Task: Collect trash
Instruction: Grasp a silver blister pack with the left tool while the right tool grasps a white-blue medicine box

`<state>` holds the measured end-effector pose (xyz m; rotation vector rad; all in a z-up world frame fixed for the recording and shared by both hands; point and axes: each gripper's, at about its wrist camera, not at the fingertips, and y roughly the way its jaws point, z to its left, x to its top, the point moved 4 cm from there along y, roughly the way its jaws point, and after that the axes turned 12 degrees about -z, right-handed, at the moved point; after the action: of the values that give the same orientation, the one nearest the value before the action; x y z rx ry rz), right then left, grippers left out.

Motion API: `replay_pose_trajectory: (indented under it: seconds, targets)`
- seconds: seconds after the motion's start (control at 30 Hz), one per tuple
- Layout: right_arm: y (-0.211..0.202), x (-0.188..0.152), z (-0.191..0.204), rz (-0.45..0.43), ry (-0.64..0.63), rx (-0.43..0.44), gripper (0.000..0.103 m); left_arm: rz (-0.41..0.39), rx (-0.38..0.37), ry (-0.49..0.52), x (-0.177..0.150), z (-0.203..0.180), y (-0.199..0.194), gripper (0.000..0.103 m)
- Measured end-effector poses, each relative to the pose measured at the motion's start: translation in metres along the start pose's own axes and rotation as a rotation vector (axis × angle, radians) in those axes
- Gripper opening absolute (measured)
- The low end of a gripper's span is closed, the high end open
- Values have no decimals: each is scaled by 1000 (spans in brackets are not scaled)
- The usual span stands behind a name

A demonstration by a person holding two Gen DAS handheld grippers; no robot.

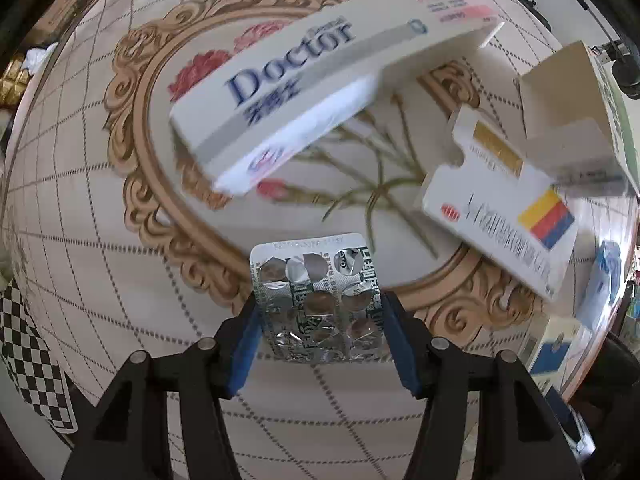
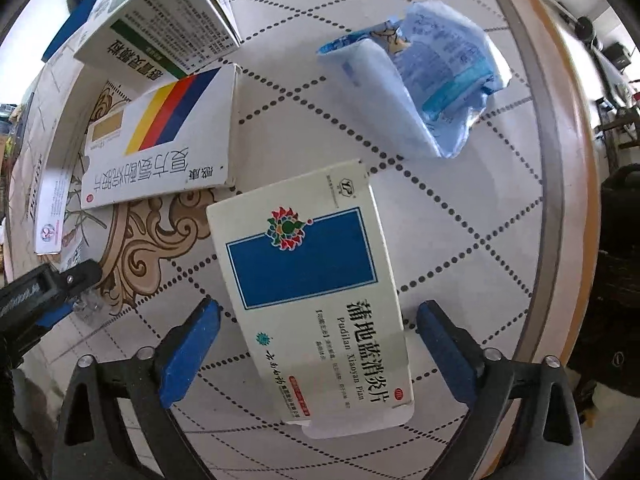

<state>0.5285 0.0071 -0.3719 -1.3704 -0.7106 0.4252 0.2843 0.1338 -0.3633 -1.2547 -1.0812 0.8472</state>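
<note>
**Trash collection: blister pack gripped, blue-panel box next**

Blister pack (image 1: pixel 320 300): used, silver foil, pinched by its two side edges between the blue pads (image 1: pixel 246 344) of the left gripper (image 1: pixel 320 320). Held over the round patterned table (image 1: pixel 100 240), near side of the toothpaste box (image 1: pixel 288 92). Whether lifted clear of the table or resting on it: cannot tell.

Step in hand, as judged: first piece of trash secured on the left; second pickup being lined up on the right. No bin or bag in view.

Right gripper (image 2: pixel 316 328): fingers spread wide, straddling the near end of the blue-panel medicine box (image 2: pixel 316 300). Pads (image 2: pixel 188 356) apart from the box on both sides; no contact visible.

Next move, as judged: closing across the width of the blue-panel box, square to its long edges, then lifting.

Around the blue-panel box: striped medicine box (image 2: pixel 160 136) to the far left, green-banded box (image 2: pixel 160 24) beyond that, crumpled blue wrapper (image 2: pixel 432 72) to the far right.
</note>
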Motion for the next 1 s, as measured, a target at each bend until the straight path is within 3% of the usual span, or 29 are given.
replay_pose_trajectory:
  seconds: [0.07, 0.27, 0.47, 0.63, 0.8, 1.0]
  targets:
    - [-11, -17, 2, -31, -21, -5, 79, -7, 8, 22, -14, 4, -3, 55]
    - [-19, -51, -7, 16, -76, 27, 79, 4, 31, 142, -90, 16, -14, 55]
    - [-26, -86, -4, 81, -150, 42, 79, 44, 15, 147, -147, 25, -21, 55]
    - [-26, -91, 17, 59, -204, -15, 82, 33, 15, 165, -153, 21, -20, 55]
    - [-21, -116, 36, 16, -226, -33, 82, 24, 3, 136, -152, 18, -20, 55]
    - [-29, -138, 45, -37, -252, -17, 78, -56, 2, 150, -151, 57, -41, 55]
